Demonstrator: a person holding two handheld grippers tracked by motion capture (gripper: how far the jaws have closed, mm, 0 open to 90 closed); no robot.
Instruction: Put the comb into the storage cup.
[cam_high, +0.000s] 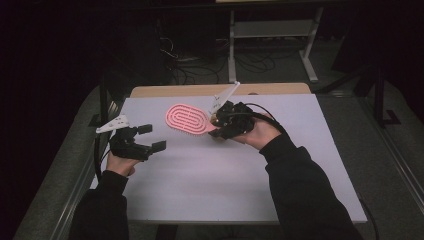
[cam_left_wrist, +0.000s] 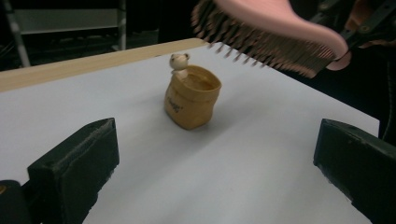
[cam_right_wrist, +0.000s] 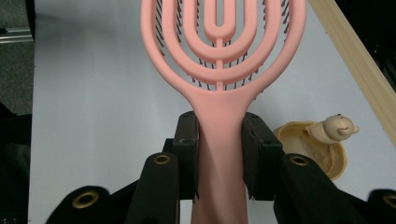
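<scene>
Looking down from the high view, the right tool (cam_high: 216, 121) is holding the pink hairbrush (cam_high: 187, 119) above the white table (cam_high: 210, 170), while the left tool (cam_high: 150, 137) is hovering spread near the left edge. In the left gripper view, its jaws are standing wide apart, facing a tan bear pot (cam_left_wrist: 192, 97). In the right gripper view, the pads (cam_right_wrist: 187, 154) are pinching the brush handle, the pot sitting just beside

High view overhead facing forward, gripper views close, sharing hairbrush (cam_high: 186, 118)
</scene>
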